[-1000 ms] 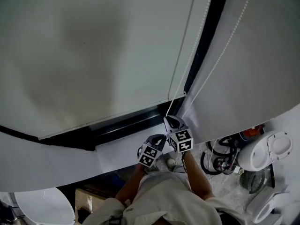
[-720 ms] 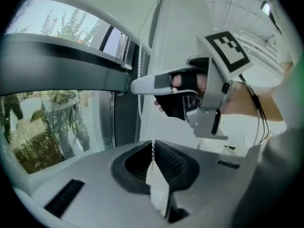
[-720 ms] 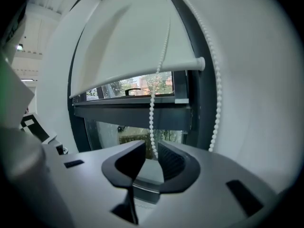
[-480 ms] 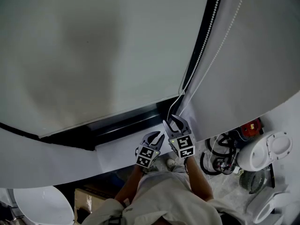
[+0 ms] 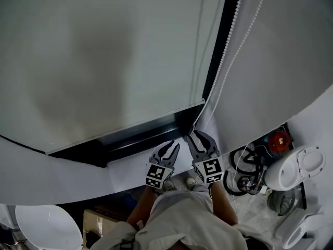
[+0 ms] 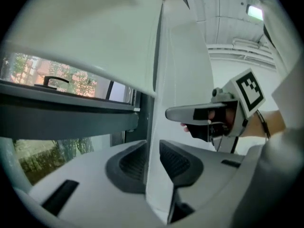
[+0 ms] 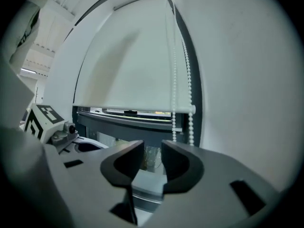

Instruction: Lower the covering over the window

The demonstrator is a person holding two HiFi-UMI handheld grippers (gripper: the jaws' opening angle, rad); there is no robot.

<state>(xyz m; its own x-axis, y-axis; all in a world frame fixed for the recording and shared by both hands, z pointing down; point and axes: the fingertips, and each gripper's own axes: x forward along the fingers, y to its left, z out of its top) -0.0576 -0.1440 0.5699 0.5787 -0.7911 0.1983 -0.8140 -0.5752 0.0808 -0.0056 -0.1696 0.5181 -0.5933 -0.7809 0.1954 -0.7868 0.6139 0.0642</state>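
A white roller blind (image 5: pixel 104 61) covers most of the window; its bottom bar (image 5: pixel 130 124) hangs just above the dark frame (image 5: pixel 130 142). Its bead chain (image 5: pixel 229 46) runs down the right side, and in the right gripper view the chain (image 7: pixel 190 103) hangs ahead of the jaws. My left gripper (image 5: pixel 170 149) is open; its jaws have just been opening, with nothing between them (image 6: pixel 152 158). My right gripper (image 5: pixel 200 139), beside it and just below the chain's lower end, is open too; its jaws have just been closing slightly from wide, also with nothing between them (image 7: pixel 152 158).
A white wall (image 5: pixel 281 61) flanks the window on the right. Below it on the floor lie coiled cables (image 5: pixel 244 171), a red object (image 5: pixel 277 139) and white round fixtures (image 5: pixel 299 168). A cardboard box (image 5: pixel 96 220) and a white round shape (image 5: pixel 47 228) sit at bottom left.
Both grippers were shut near the chain's lower end a second ago; both have opened and moved upward. The chain now hangs free of the right gripper.
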